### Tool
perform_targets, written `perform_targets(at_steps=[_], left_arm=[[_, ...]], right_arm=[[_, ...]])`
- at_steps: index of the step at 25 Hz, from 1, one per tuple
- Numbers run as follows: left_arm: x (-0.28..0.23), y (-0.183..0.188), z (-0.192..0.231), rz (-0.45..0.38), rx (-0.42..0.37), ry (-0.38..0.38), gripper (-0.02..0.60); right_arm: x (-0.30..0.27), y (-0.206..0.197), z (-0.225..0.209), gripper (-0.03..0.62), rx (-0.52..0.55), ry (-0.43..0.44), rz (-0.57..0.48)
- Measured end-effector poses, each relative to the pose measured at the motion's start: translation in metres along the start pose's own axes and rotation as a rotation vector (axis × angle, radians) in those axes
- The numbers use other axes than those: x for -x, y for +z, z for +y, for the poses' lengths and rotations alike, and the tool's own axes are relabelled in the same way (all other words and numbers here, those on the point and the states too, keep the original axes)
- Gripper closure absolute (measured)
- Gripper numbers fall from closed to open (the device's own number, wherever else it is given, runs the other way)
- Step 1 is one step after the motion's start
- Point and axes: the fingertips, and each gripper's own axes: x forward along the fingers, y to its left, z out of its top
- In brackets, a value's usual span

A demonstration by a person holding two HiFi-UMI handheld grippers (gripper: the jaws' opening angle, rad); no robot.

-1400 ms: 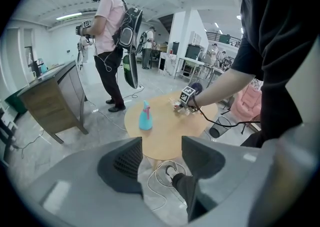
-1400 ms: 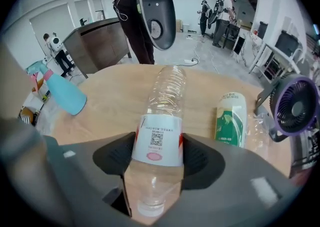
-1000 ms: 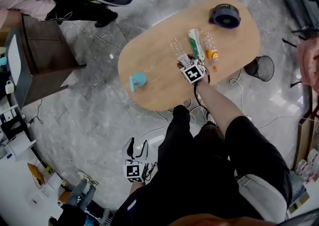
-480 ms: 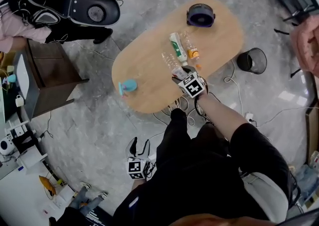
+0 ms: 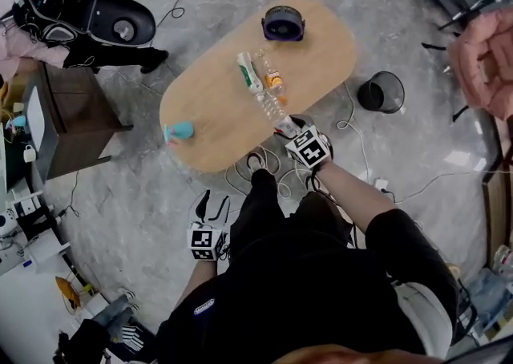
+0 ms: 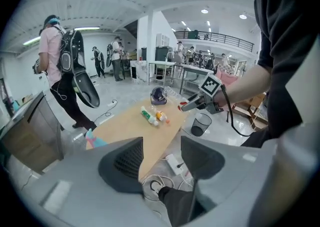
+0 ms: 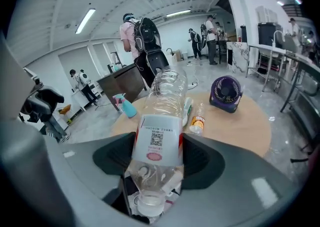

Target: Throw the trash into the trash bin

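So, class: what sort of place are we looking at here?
Probably a big indoor lab or workshop hall: metal workbenches, a railed mezzanine above them, and a person wearing a backpack rig.

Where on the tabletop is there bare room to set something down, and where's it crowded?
Bare: the right end of the table, between the purple fan and the edge nearest the trash bin; also the stretch between the teal spray bottle and the two lying bottles. Crowded: the middle, where those lie near the clear bottle held in the right gripper.
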Motion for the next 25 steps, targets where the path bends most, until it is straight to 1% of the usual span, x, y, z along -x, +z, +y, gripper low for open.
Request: perform_targets(at_steps=[6,10,15,22,25], left_arm=[[-0.004,0.019,-0.036,-0.013,-0.047,0.011,0.342],[-0.004,0.033,-0.057,-0.039,-0.074,0.027,0.342],[-0.008,0.047,-0.081,-0.061,-0.104,0.031,0.342],[-0.009,0.066,-0.114,-0.086,-0.155,-0.012,0.342],[-0.013,0.074,-0.120,-0.108,-0.175,-0.036,0.342]], right_arm=[[0.052,-0.024,-0.014,0.289,-0.013,-0.026,-0.022],[0.087,-0.035,-0.024,0.289,-0.004,-0.042,-0.035],[0.124,-0.053,-0.025,0.289,0.001,-0.054,-0.050],[0.163,-0.074,-0.022,0.289,-0.025,-0.081,-0.051],[0.173,-0.083,-0.019,0.289,-0.037,-0.088,-0.043]])
